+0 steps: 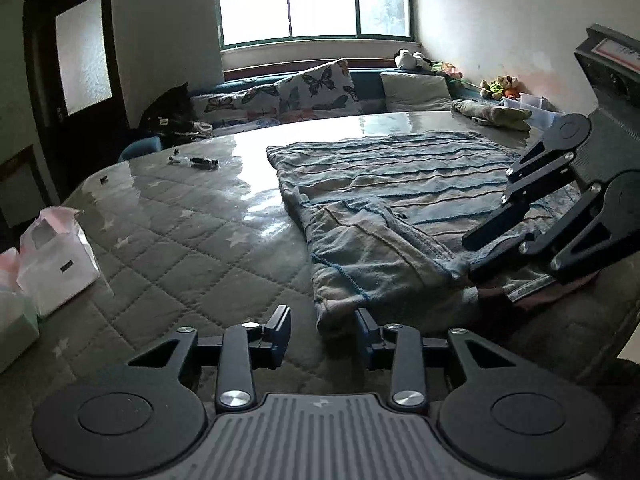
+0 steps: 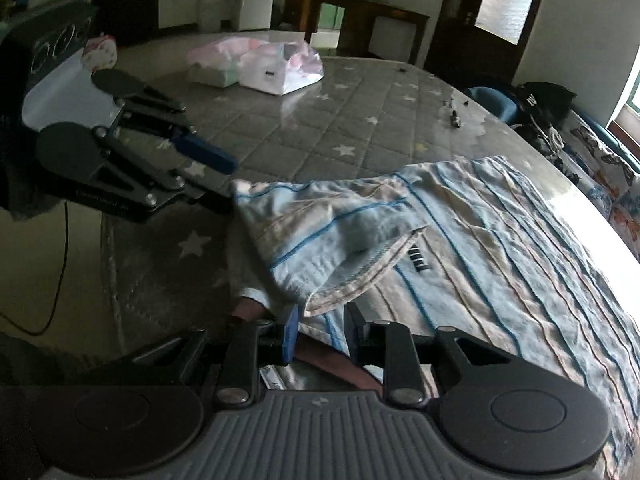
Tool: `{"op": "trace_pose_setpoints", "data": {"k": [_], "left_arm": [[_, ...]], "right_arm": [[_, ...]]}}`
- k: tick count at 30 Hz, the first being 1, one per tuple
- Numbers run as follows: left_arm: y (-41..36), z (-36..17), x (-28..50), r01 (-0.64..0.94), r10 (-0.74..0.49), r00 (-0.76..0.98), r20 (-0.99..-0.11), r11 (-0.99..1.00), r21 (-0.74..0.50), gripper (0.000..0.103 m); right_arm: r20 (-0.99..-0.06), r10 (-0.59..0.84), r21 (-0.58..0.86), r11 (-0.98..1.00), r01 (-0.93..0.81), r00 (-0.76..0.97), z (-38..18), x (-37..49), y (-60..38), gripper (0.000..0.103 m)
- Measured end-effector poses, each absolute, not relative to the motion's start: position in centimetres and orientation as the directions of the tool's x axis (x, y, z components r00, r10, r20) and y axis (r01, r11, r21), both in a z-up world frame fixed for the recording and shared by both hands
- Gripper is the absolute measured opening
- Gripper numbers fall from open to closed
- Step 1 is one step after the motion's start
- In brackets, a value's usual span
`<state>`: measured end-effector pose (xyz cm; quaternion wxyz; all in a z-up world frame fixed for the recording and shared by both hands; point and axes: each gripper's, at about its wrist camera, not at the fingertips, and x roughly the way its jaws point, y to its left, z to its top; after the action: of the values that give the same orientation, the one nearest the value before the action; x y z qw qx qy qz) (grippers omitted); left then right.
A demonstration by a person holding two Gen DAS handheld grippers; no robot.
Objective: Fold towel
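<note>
The striped towel (image 1: 400,200) is lying on the big table (image 1: 180,248), at about 2 o'clock in the left wrist view. Its near edge is bunching up into a loose fold. The left gripper (image 1: 324,328) is sitting at the towel's near corner with its fingers apart, and the corner is poking in between them. The right gripper (image 2: 320,332) is also spreading its fingers, with a folded towel edge lying at the gap.

The table is wearing a grey quilted cover with white stars under shiny clear plastic. White bags (image 1: 52,256) are sitting at 9 o'clock. Butterfly pillows (image 1: 288,92) are lining a bench under the bright window (image 1: 316,0) at 12 o'clock.

The small dark things (image 1: 196,161) on the table are too tiny to make out.
</note>
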<state>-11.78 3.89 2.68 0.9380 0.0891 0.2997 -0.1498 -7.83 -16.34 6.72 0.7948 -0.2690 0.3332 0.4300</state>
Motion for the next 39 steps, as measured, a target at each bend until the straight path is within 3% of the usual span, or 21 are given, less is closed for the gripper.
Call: {"op": "trace_pose_setpoints", "data": {"k": [4, 13, 15, 18, 27, 39], "left_arm": [[3.6, 2.9, -11.8, 0.341, -0.239, 0.783, -0.574, 0.937, 0.074, 0.015], [3.6, 3.1, -12.0, 0.318, -0.224, 0.799, -0.558, 0.945, 0.077, 0.011], [3.6, 3.2, -12.1, 0.307, -0.214, 0.807, -0.551, 0.948, 0.082, 0.010], [3.8, 3.3, -12.2, 0.283, -0.189, 0.815, -0.548, 0.955, 0.091, 0.010], [4.5, 2.8, -12.2, 0.284, -0.186, 0.784, -0.593, 0.956, 0.076, 0.014], [4.9, 5.8, -8.6, 0.289, -0.248, 0.814, -0.525, 0.957, -0.004, 0.012]], "right_arm": [[-0.762, 0.509, -0.151, 0.462, -0.874, 0.401, 6.4, -8.2, -15.5, 0.023], [-0.756, 0.530, -0.134, 0.450, -0.883, 0.385, 6.6, -8.5, -14.9, 0.022], [-0.755, 0.536, -0.116, 0.457, -0.882, 0.377, 6.5, -8.4, -14.8, 0.006], [-0.740, 0.562, -0.099, 0.453, -0.886, 0.370, 6.9, -8.6, -15.0, 0.003], [-0.755, 0.571, -0.067, 0.424, -0.903, 0.324, 6.7, -9.3, -15.1, 0.005], [-0.725, 0.560, -0.024, 0.561, -0.828, 0.400, 8.9, -4.2, -16.3, 0.007]]}}
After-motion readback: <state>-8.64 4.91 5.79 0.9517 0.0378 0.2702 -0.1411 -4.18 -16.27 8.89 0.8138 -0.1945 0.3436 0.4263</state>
